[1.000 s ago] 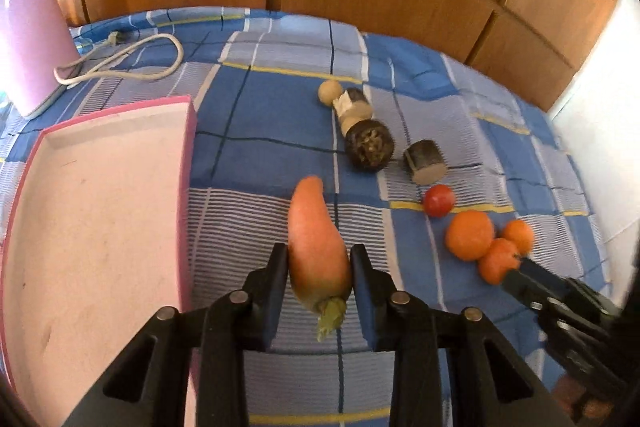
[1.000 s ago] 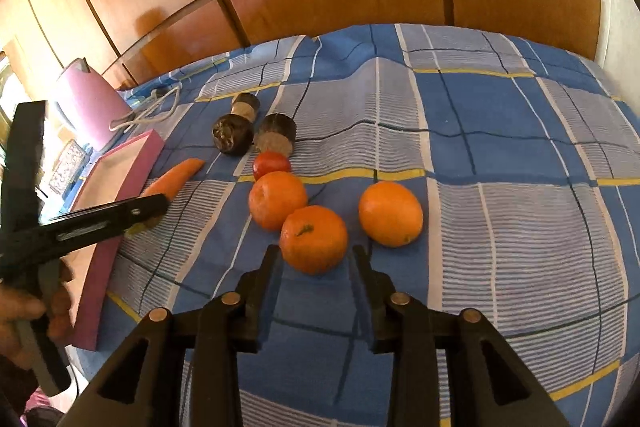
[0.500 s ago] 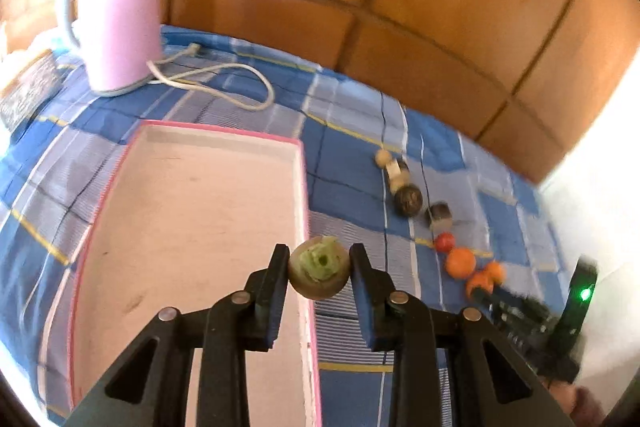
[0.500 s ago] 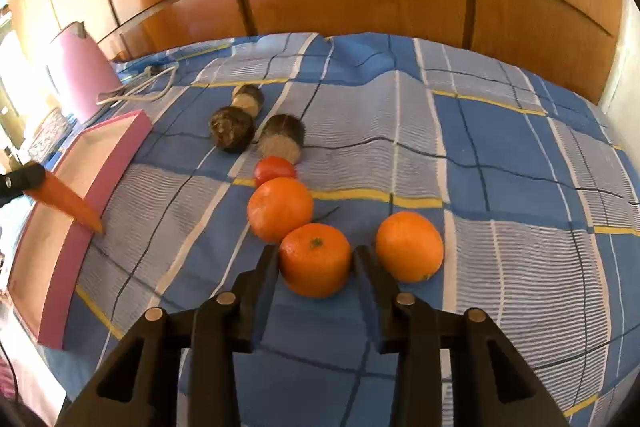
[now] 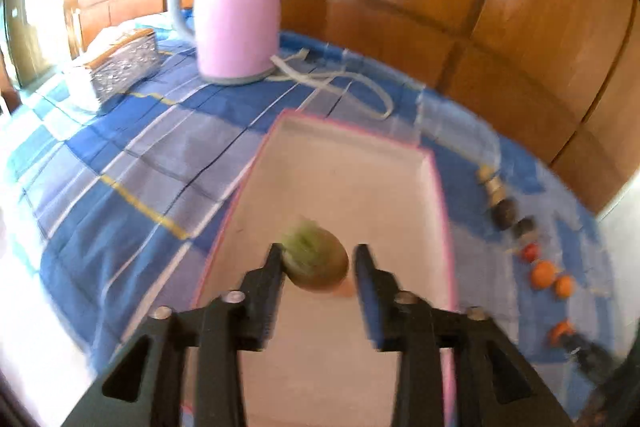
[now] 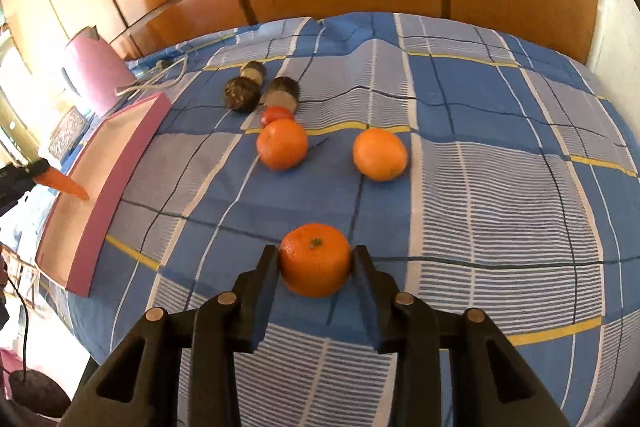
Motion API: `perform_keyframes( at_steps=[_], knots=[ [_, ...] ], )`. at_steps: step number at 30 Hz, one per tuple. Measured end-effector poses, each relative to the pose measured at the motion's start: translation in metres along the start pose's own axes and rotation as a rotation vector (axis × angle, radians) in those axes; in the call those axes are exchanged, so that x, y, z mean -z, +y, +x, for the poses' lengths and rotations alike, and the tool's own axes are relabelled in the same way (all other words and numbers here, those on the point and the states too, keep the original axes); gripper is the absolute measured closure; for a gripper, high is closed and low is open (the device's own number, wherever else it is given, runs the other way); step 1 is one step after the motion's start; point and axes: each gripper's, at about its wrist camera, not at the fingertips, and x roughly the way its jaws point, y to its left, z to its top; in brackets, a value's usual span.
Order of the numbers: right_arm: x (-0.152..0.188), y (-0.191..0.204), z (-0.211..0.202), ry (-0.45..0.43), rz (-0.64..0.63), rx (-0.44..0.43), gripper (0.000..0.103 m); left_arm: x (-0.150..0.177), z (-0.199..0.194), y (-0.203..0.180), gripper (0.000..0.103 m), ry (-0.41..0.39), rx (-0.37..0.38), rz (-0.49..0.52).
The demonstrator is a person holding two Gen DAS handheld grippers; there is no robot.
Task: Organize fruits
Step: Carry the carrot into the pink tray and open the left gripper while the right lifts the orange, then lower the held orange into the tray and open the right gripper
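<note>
Left gripper (image 5: pixel 316 263): over the pink tray (image 5: pixel 352 155), jaws spread wider than the carrot (image 5: pixel 316 261); left finger touching it, a gap showing at the right finger; blurred, so either just let go or barely held.
Carrot: seen end-on, green stub toward the camera, tip pointing down into the tray near its right long edge; in the right wrist view, tip (image 6: pixel 64 183) over the tray floor.
Carrot handling: stiff, light, tapered and smooth; judged likely to slip if pinched near the thin end; best taken at the thick shoulder just below the stub.
Right gripper (image 6: pixel 315 261): pinching an orange (image 6: pixel 315 265) on both sides, near the front edge of the bed (image 6: pixel 500 195); lifted or resting, cannot tell.
Orange handling: round, firm with slightly giving skin, moderately heavy for its size; squeeze across the widest middle, stem up, gently enough to avoid bruising or rolling out.
Other fruit: two oranges (image 6: pixel 282 143) (image 6: pixel 380 154) apart near the middle of the bed, a tomato (image 6: pixel 276 115) touching the left one.
Beyond the tomato: three dark brown lumps (image 6: pixel 241 95), kind unclear.
Far left corner: pink kettle (image 5: pixel 236 11) with its cord, silver box (image 5: pixel 122 61) beside it.
</note>
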Motion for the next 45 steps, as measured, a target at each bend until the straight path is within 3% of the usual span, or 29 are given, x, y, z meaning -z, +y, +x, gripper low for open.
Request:
perform_keyframes(
  at_steps=[2, 7, 11, 24, 34, 37, 45],
  knots=[
    [-0.001, 0.006, 0.001, 0.001, -0.014, -0.007, 0.066, 0.008, -0.001, 0.01, 0.036, 0.011, -0.021, -0.029],
    [-0.006, 0.034, 0.008, 0.002, -0.083, -0.034, 0.066, 0.02, -0.013, 0.015, 0.036, -0.003, -0.041, -0.024],
    [-0.015, 0.069, 0.012, -0.004, -0.18, -0.081, 0.066, 0.021, -0.026, 0.012, 0.026, -0.04, -0.062, -0.02],
    [-0.035, 0.188, 0.02, -0.012, -0.443, -0.263, 0.066, 0.025, -0.048, 0.007, 0.021, -0.068, -0.065, -0.011],
    [-0.042, 0.249, 0.042, 0.054, -0.478, -0.386, 0.064, 0.029, -0.052, 0.031, 0.021, -0.062, -0.082, -0.087],
    [-0.032, 0.259, 0.055, 0.099, -0.469, -0.39, 0.064, 0.03, -0.054, 0.037, 0.021, -0.064, -0.09, -0.094],
    [-0.008, 0.259, 0.054, 0.109, -0.521, -0.35, 0.063, 0.029, -0.054, 0.026, 0.021, -0.064, -0.062, -0.072]
  ],
)
